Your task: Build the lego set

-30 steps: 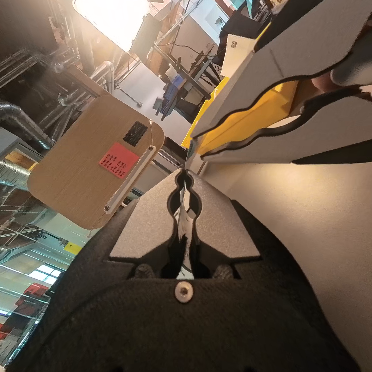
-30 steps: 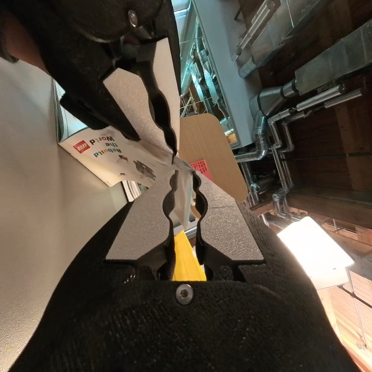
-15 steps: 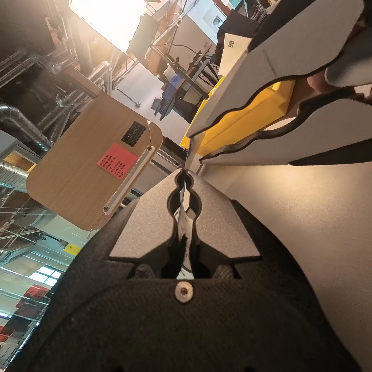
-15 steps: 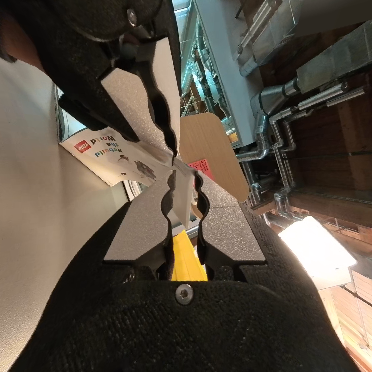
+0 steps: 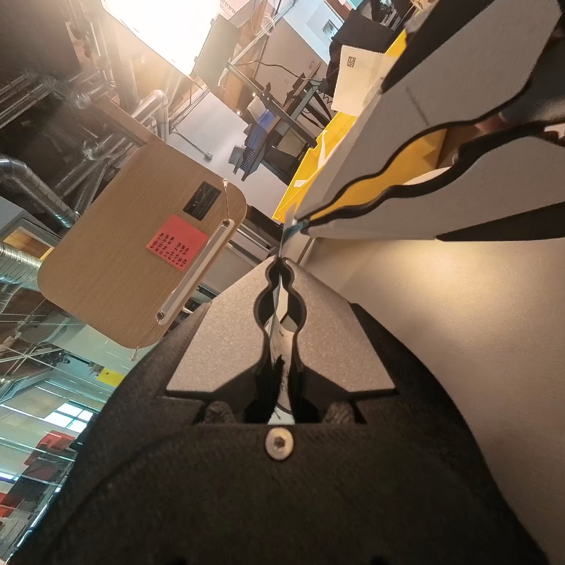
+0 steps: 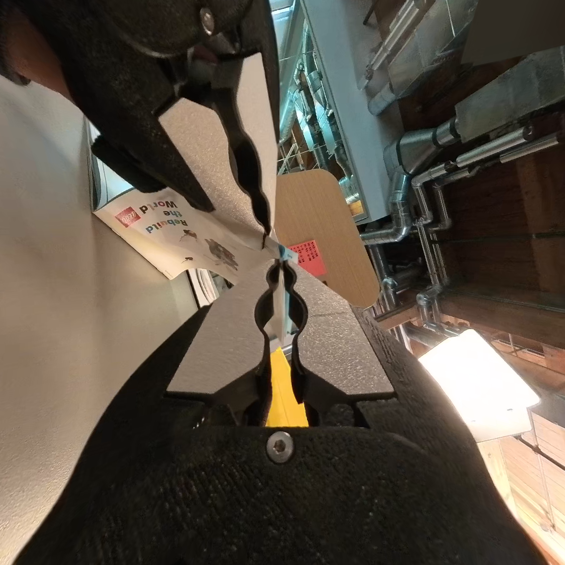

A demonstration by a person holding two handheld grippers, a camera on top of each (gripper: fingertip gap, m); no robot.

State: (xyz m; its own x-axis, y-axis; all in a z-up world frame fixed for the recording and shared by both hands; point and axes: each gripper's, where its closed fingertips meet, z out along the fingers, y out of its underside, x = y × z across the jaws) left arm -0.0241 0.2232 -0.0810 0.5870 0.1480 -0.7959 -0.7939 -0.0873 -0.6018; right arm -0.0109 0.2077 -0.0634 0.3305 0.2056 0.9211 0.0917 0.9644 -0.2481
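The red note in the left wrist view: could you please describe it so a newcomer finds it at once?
Find the tan wood-grain board left of the left gripper. The red note sits on it, below a black label, beside a white bar. It is the only red patch there.

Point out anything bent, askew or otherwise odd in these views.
The white printed paper booklet is curled out of flat: one corner is pinched by both the left gripper and the right gripper, shut on it close together, so the sheet bows between them. Nothing looks torn or spilled.
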